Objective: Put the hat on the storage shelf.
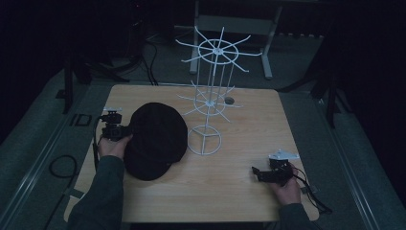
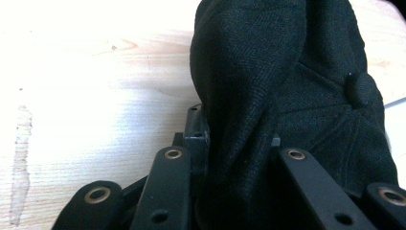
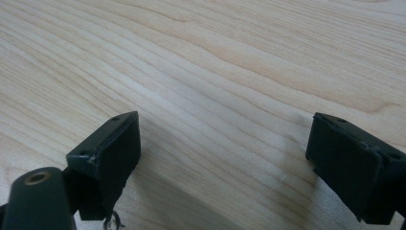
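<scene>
Black cap (image 1: pixel 155 141) pinched at its edge by the left gripper (image 1: pixel 125 130), on the left half of the wooden table (image 1: pixel 230 191).

Left gripper view has a fold of the cap's fabric squeezed tight between the jaws, button on top of the cap visible off to the side. Most of the cap rests on the table, just beside the white wire rack (image 1: pixel 210 96). Right gripper (image 1: pixel 256 172) sits near the table's right front corner, jaws wide apart over bare wood, nothing between them.
</scene>
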### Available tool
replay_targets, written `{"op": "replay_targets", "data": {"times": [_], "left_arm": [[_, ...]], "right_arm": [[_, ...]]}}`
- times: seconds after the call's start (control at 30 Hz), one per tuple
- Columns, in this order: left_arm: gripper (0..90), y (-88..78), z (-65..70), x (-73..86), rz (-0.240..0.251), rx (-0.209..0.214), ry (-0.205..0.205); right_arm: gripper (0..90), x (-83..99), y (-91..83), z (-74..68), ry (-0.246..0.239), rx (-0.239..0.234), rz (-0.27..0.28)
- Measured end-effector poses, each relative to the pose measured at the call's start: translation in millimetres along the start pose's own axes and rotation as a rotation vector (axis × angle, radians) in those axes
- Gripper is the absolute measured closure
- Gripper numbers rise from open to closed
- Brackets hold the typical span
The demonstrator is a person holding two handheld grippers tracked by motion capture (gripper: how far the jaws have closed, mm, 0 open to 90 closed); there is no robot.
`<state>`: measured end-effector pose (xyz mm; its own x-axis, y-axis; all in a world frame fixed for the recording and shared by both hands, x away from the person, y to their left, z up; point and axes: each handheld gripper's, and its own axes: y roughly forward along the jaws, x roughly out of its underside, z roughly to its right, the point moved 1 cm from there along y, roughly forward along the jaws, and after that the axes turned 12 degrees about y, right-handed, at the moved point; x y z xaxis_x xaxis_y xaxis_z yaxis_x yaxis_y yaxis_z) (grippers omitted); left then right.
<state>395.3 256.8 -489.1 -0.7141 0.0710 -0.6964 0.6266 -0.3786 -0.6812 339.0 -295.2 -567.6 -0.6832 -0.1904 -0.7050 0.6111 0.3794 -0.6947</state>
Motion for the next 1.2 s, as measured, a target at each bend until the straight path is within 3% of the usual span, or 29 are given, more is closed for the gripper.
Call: {"op": "replay_targets", "data": {"times": [0.3,1.2], "left_arm": [[75.8,-17.0,-5.1,-1.6,0.051,0.011,-0.018],[75.5,-69.6,-13.6,-12.3,0.228,0.064,-0.021]], "right_arm": [[11.5,0.0,0.0,0.0,-0.001,0.000,0.000],[11.5,0.0,0.0,0.0,0.000,0.000,0.000]]}}
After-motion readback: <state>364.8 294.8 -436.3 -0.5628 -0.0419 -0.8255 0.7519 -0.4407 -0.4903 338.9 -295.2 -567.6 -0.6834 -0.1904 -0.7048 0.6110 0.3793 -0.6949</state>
